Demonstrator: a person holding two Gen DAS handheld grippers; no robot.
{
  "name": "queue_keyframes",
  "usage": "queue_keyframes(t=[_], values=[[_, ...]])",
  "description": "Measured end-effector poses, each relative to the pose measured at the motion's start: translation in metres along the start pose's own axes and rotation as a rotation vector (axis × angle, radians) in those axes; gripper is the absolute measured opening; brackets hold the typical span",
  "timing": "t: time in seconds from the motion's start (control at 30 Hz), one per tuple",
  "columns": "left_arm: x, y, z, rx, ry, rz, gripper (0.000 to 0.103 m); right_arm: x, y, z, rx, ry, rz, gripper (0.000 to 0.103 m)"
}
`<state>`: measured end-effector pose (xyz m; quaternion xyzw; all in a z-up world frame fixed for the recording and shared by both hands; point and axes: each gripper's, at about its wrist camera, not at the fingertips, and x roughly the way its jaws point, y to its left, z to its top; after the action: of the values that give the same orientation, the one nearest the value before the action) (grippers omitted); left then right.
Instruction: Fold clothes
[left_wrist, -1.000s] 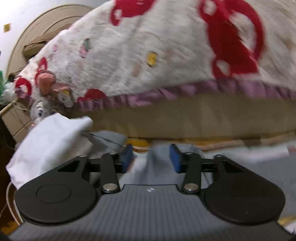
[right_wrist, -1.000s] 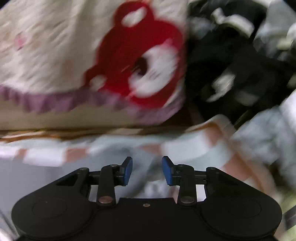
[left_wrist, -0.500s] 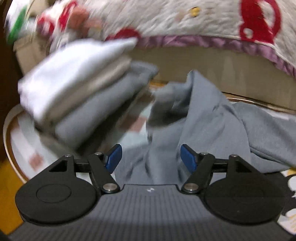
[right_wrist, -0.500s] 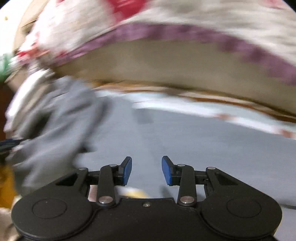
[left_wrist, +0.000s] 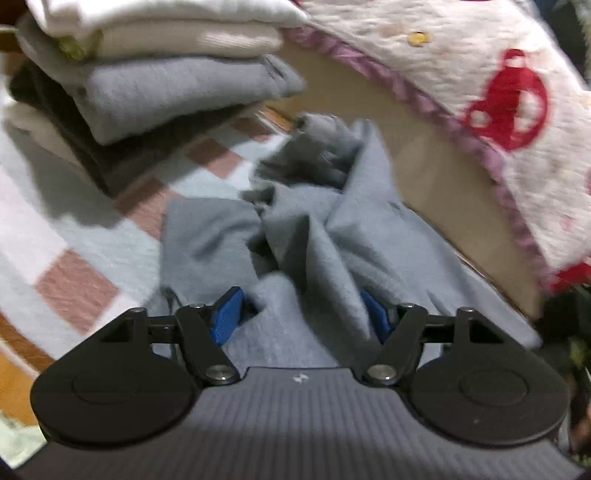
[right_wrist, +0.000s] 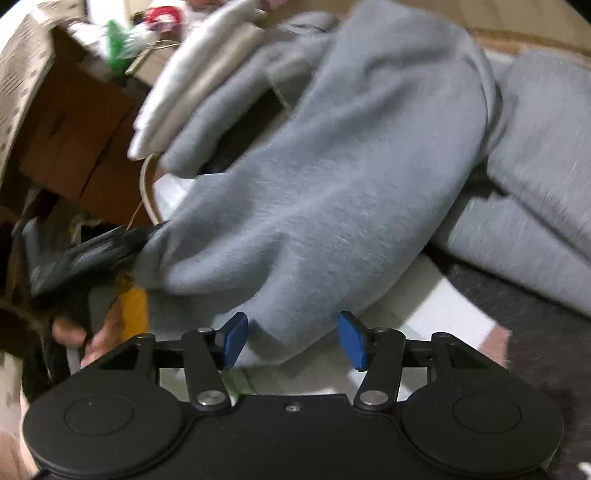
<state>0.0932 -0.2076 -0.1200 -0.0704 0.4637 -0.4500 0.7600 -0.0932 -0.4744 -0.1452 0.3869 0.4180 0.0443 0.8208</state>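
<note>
Grey garment (left_wrist: 306, 236) bunched between both fingers — left spread, right opening; folded stack (left_wrist: 159, 70) close

Sweatshirt (left_wrist: 321, 236) lies crumpled on the bed (left_wrist: 66, 229), its folds running between the left gripper's (left_wrist: 301, 317) fingers. Folded stack (left_wrist: 155, 70) sits behind it to the left; quilt (left_wrist: 480, 85) drapes behind, right.

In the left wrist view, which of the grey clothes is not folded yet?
The grey garment lying crumpled on the checked blanket; the other grey one sits folded flat in the stack.
</note>
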Motion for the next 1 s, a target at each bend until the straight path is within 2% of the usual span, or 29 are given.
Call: queue_keyframes(t=[0.07,0.1,0.13,0.23,0.27,0.3,0.33,0.4,0.43,0.57,0.63,0.67,0.73,0.8,0.83,0.9,1.0], values=[[0.018,0.014,0.006,-0.072,0.016,0.003,0.067,0.015,-0.01,0.004,0.04,0.015,-0.015,0.065],[0.028,0.02,0.009,-0.109,0.024,0.006,0.064,0.023,-0.015,0.006,0.057,0.021,-0.029,0.066],[0.037,0.027,0.012,-0.147,0.032,0.009,0.058,0.029,-0.021,0.008,0.085,0.019,-0.036,0.072],[0.047,0.011,0.025,-0.077,0.002,0.012,0.055,0.036,-0.035,0.01,0.211,-0.026,-0.003,0.074],[0.049,0.004,0.026,-0.043,0.01,0.012,0.055,0.036,-0.035,0.009,0.239,-0.042,0.023,0.071],[0.048,-0.003,0.026,-0.022,0.02,0.012,0.053,0.035,-0.034,0.006,0.253,-0.054,0.052,0.044],[0.046,-0.008,0.026,-0.012,0.022,0.008,0.053,0.033,-0.033,0.005,0.272,-0.059,0.084,0.013],[0.038,-0.017,0.024,0.005,0.014,0.002,0.053,0.014,-0.028,0.001,0.327,-0.111,0.142,0.007],[0.032,-0.02,0.022,0.012,0.003,0.001,0.053,-0.002,-0.021,-0.001,0.311,-0.145,0.133,0.006],[0.005,-0.028,0.018,0.032,-0.05,-0.003,0.053,-0.082,0.023,-0.004,0.11,-0.29,-0.01,0.005],[0.0,-0.032,0.019,0.008,-0.057,-0.054,0.055,-0.128,0.044,-0.006,0.001,-0.382,-0.11,0.005],[-0.002,-0.036,0.018,-0.004,-0.066,-0.077,0.056,-0.147,0.05,-0.004,-0.053,-0.423,-0.175,0.005],[-0.004,-0.051,0.013,0.046,-0.072,-0.091,0.057,-0.163,0.066,-0.007,-0.187,-0.485,-0.395,0.005],[-0.002,-0.069,0.005,0.116,-0.066,-0.091,0.057,-0.163,0.073,-0.014,-0.286,-0.487,-0.606,0.005],[0.0,-0.077,0.001,0.147,-0.059,-0.088,0.057,-0.161,0.074,-0.017,-0.307,-0.475,-0.67,0.005],[0.008,-0.091,-0.009,0.186,-0.036,-0.088,0.058,-0.151,0.074,-0.023,-0.313,-0.428,-0.71,0.004],[0.019,-0.101,-0.016,0.198,-0.017,-0.087,0.059,-0.139,0.09,-0.025,-0.398,-0.392,-0.766,0.004]])
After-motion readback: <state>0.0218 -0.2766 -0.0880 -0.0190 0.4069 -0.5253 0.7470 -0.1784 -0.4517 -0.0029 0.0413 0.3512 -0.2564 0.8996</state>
